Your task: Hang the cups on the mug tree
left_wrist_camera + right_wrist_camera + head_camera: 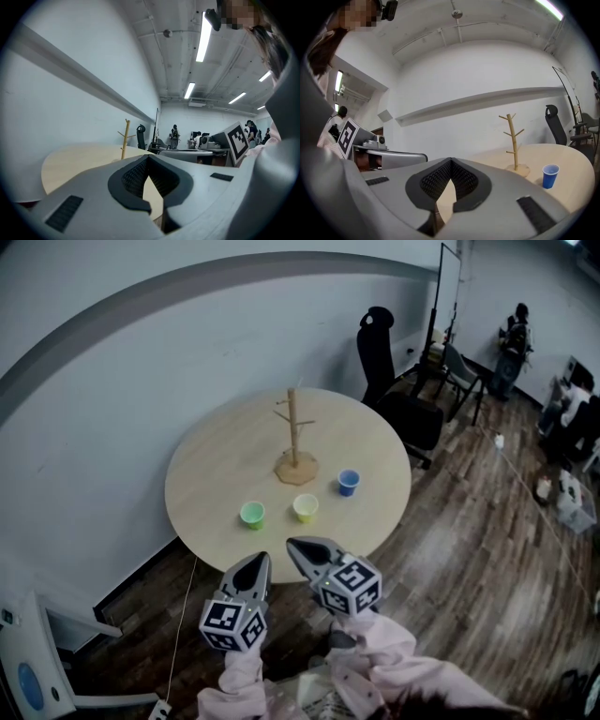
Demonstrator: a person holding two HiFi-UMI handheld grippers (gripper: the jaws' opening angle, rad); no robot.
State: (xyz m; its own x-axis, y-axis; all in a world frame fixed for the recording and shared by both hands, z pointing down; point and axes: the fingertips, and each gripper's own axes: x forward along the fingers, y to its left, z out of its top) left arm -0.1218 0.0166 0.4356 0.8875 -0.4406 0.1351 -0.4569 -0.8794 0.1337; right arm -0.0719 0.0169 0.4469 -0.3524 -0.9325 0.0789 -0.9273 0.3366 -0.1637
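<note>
With the left hand-held gripper (256, 567) and right hand-held gripper (300, 548) both clenched empty, pushing in unopened could knock the green cup (252, 514) off the counter (206, 474).

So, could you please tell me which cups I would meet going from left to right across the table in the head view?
green cup → yellow cup → blue cup

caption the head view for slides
Shut left claw and right claw facing round wooden table, wooden mug tree, three coloured cups
</note>
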